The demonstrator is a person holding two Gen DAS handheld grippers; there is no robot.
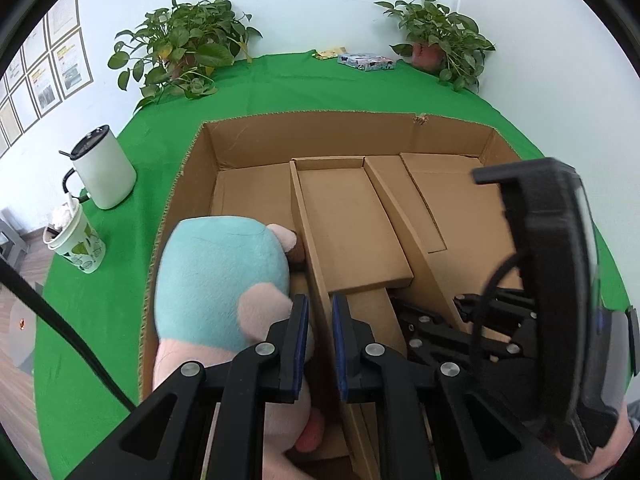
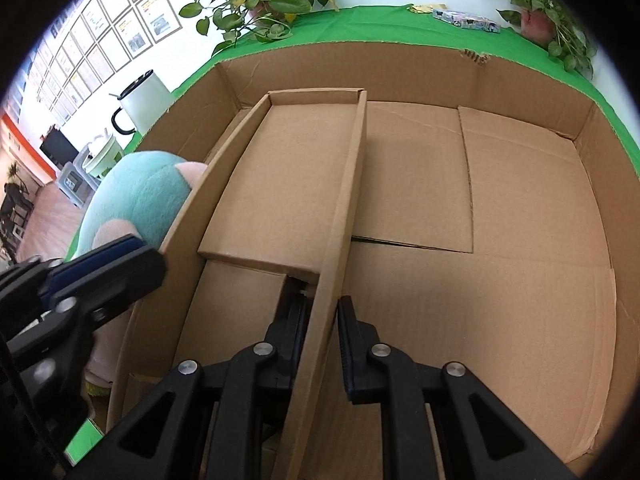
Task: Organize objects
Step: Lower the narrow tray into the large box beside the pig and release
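A large open cardboard box (image 1: 320, 114) sits on the green tablecloth (image 1: 100, 300). Inside it lies a narrow cardboard insert (image 1: 352, 216) with two upright side walls. My left gripper (image 1: 320, 340) is shut on the insert's left wall (image 1: 304, 216) near its front end. My right gripper (image 2: 322, 332) is shut on the insert's right wall (image 2: 352, 184); the left wrist view shows it at the right (image 1: 434, 308). A teal and pink plush toy (image 1: 216, 272) fills the box's left compartment, pressed against the left wall, and also shows in the right wrist view (image 2: 140, 200).
Left of the box stand a white lidded mug (image 1: 106, 168) and a paper cup (image 1: 76, 244). Two potted plants (image 1: 184, 44) (image 1: 440, 36) and a flat packet (image 1: 366, 62) stand along the far wall. A black cable (image 1: 60, 320) crosses the lower left.
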